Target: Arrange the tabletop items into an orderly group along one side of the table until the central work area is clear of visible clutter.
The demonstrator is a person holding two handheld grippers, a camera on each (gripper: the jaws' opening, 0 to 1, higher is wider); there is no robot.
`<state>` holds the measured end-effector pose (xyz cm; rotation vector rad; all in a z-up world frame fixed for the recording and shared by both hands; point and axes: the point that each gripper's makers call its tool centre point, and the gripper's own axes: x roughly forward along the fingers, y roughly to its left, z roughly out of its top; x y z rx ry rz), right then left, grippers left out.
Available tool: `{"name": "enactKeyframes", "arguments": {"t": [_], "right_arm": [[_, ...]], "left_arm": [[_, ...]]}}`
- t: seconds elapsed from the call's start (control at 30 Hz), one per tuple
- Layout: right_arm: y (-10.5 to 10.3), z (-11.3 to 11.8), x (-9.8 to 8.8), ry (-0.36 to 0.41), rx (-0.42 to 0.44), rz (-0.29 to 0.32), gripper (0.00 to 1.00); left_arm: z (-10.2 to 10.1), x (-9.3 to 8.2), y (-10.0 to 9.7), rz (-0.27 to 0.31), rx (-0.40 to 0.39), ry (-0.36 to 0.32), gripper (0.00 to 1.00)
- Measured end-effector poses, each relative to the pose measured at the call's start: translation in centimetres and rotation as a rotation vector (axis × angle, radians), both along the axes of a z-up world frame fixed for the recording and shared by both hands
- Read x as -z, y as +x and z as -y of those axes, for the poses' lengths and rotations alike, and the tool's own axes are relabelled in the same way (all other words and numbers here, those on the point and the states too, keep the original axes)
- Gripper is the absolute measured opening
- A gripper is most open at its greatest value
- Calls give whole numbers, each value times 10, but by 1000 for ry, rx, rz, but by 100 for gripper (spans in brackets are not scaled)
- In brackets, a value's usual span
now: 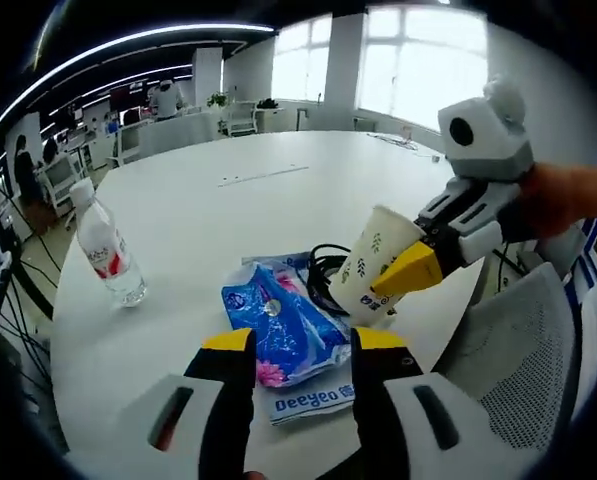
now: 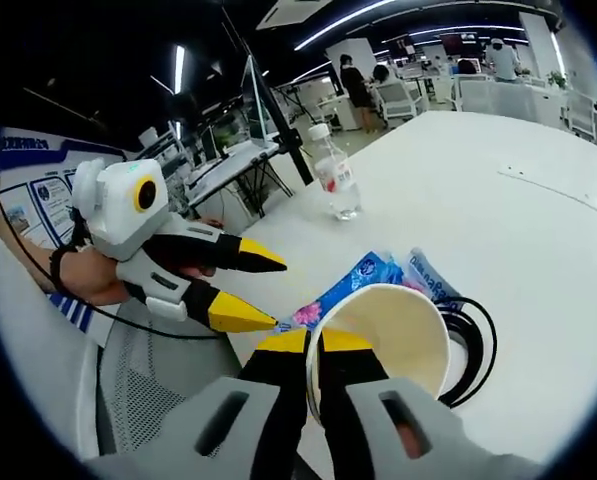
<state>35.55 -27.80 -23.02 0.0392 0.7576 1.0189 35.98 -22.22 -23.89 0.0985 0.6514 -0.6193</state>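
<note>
A tilted white paper cup (image 1: 370, 262) with a leaf print hangs over the table's near edge. My right gripper (image 1: 403, 272) comes in from the right and pinches its rim. In the right gripper view the same gripper (image 2: 315, 345) is shut on the cup (image 2: 403, 335), whose inside is empty. A blue tissue pack (image 1: 283, 335) lies on the white table (image 1: 228, 215), just ahead of my open left gripper (image 1: 303, 345). That left gripper (image 2: 276, 293) also appears open beside the pack (image 2: 343, 290). A clear water bottle (image 1: 108, 252) with a red label stands at the left.
A black cable loop (image 1: 323, 270) lies under the cup, also seen beside it (image 2: 473, 340). The bottle (image 2: 335, 182) stands near the table's far edge. A white mesh chair (image 1: 538, 350) sits close to the table. Office desks and people are in the background.
</note>
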Motion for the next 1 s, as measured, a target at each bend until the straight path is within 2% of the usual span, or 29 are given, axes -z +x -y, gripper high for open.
{"name": "enactKeyframes", "arguments": {"t": [0.3,0.63,0.83,1.0], "right_arm": [[7,-11,2,-15,-6,7,0],[16,-29,7,-46,-10,19,0],[32,-38,11,-83,-21,38,0],[47,-49,18,-134,-69,69,0]], "left_arm": [[-20,-1,1,2,-65,-14,38],[-45,1,-1,-8,-163,-60,39],[-55,4,-4,-16,-195,-70,39],[-62,2,-3,-8,-207,-78,39]]}}
